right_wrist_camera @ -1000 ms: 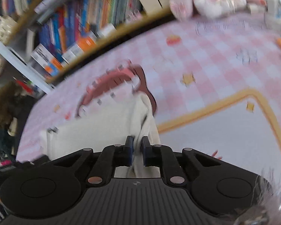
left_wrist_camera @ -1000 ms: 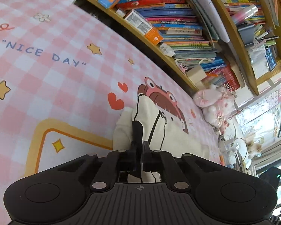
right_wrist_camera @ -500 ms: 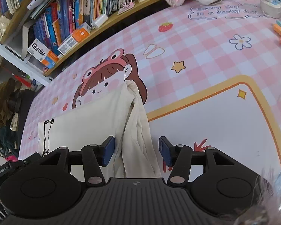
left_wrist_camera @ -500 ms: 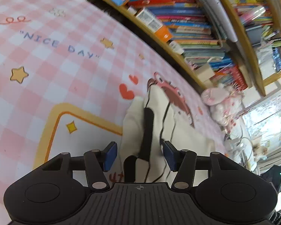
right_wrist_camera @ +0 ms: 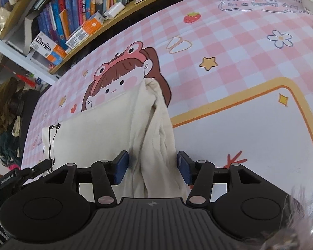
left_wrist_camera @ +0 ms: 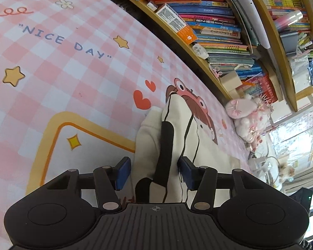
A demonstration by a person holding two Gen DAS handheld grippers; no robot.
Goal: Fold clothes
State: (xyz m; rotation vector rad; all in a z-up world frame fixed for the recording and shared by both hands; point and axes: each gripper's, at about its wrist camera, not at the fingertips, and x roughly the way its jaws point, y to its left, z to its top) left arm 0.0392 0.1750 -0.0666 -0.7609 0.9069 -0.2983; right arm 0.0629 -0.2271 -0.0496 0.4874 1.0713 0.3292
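The cream garment lies folded on the pink checked worktop, its long axis spanning between the two claws: left claw and right claw each gape wide, empty, astride opposite ends.

My left wrist camera looks low along the cream garment toward the bookshelf; my right views the same garment from its opposite end.

soft matt cream cloth garment on a smooth printed mat; wooden shelf
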